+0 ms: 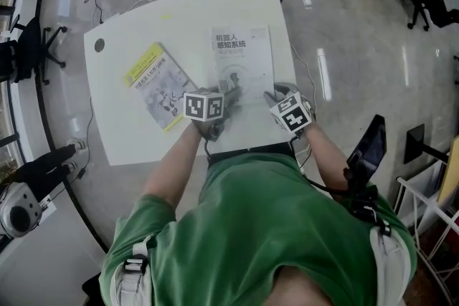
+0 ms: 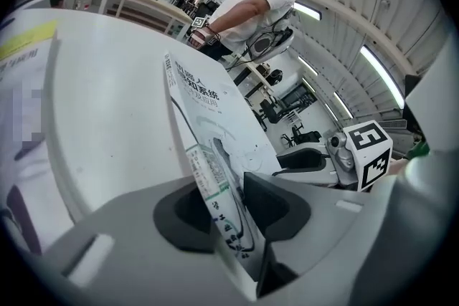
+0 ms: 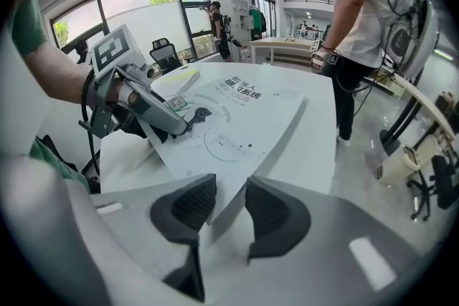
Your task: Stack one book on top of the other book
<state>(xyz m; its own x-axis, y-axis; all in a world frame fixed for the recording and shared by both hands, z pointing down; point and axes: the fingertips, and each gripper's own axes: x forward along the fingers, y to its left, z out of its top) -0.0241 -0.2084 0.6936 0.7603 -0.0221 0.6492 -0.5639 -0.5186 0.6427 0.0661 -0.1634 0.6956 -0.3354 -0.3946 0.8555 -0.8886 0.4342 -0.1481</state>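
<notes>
White table point(image 1: 125, 136), rounded at its corners, carries both books and no tray, box or other container that I can see. The white book point(image 1: 242, 57) lies on the table's right half. Its long axis runs from 12 to 6 o'clock in the head view, and its near short edge appears lifted off the surface. My left gripper point(image 2: 229, 206) is clamped on that edge close to the 7 o'clock corner, the pads pinching the cover. My right gripper point(image 3: 224, 206) is closed on the 5 o'clock corner, so I hold the book with both tools. The yellow book point(image 1: 158, 86) rests flat at about 9 o'clock from the white one, apart from it, its long axis slanting from 11 to 5. I judge the carry must go toward 9 o'clock, with a slight turn so the two axes agree. My left gripper is the nearer to the yellow book and would lead the way.
</notes>
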